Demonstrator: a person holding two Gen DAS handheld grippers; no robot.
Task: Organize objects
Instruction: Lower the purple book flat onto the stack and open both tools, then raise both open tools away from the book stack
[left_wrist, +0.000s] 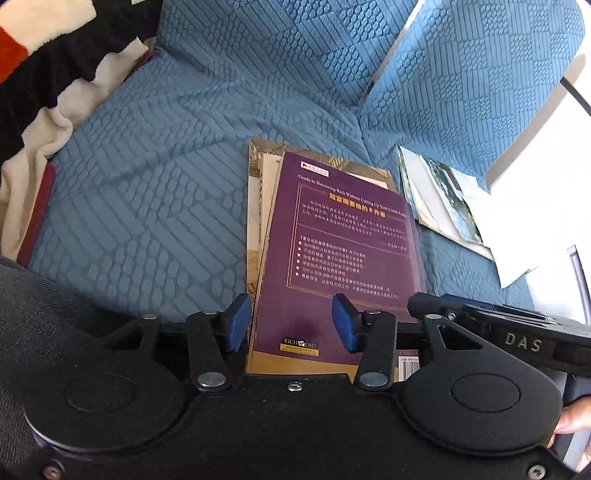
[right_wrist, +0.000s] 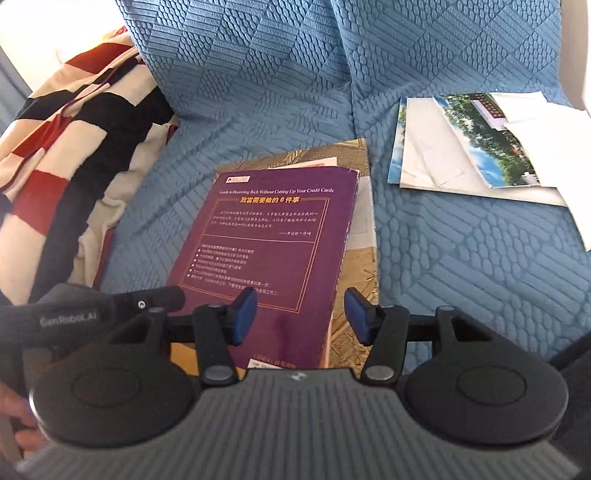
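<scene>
Left wrist view showed a purple book (left_wrist: 340, 251) lying flat at centre frame on a blue quilted sofa cover (left_wrist: 147, 192), its long axis running from the bottom edge toward the top, stacked on a tan book (left_wrist: 255, 206). The left gripper (left_wrist: 291, 323) hovered over its near end, fingers spread and pinching nothing. Right wrist view showed the right gripper (right_wrist: 301, 317) likewise spread over the book's lower right corner. Loose papers and photos (right_wrist: 461, 147) lay upper right, a striped blanket (right_wrist: 74, 147) at left.
</scene>
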